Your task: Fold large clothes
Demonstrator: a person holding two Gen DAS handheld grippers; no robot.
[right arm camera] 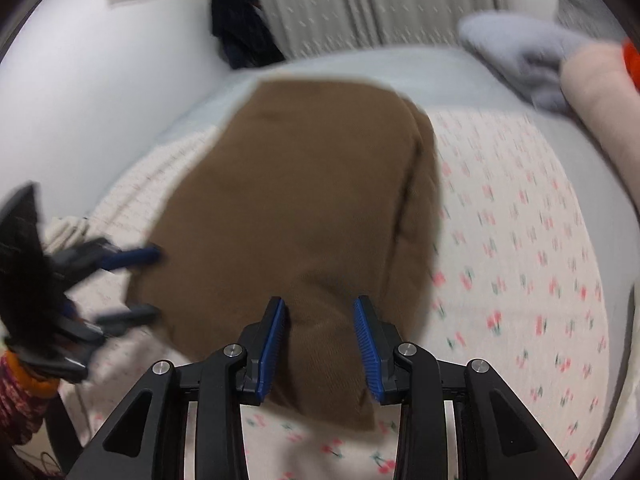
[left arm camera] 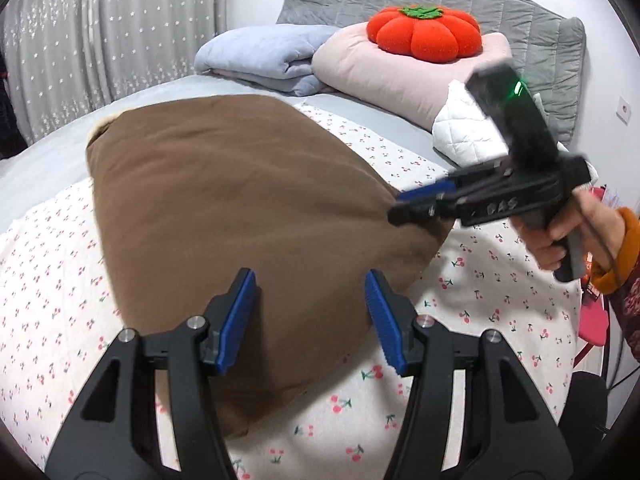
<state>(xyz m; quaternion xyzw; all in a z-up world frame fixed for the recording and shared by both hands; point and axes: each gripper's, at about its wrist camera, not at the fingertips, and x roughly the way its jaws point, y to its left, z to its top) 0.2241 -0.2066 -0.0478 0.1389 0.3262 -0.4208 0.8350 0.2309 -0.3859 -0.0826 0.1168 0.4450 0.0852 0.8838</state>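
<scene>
Brown garment [left arm camera: 240, 208], one soft, matte piece folded into a thick rounded slab, lies on the bed over a white sheet [left arm camera: 500, 300] printed with small red cherries. We see our left gripper [left arm camera: 310, 320] above its near edge, the two ribbed blue pads [left arm camera: 236, 320] spread apart with nothing pressed between them. Our right gripper [right arm camera: 320, 344] hangs over the garment's near corner in its own view, jaws parted and clamping nothing; from the left view it [left arm camera: 416, 204] shows at the cloth's right edge, gripped by a hand [left arm camera: 560, 236] in an orange cuff. Beyond the garment we count one grey-blue folded blanket [left arm camera: 260, 56], one pink pillow [left arm camera: 400, 76], one plush orange pumpkin cushion [left arm camera: 424, 36] and a grey quilted headboard [left arm camera: 520, 12]. A starred grey curtain [left arm camera: 100, 32] hangs behind.
</scene>
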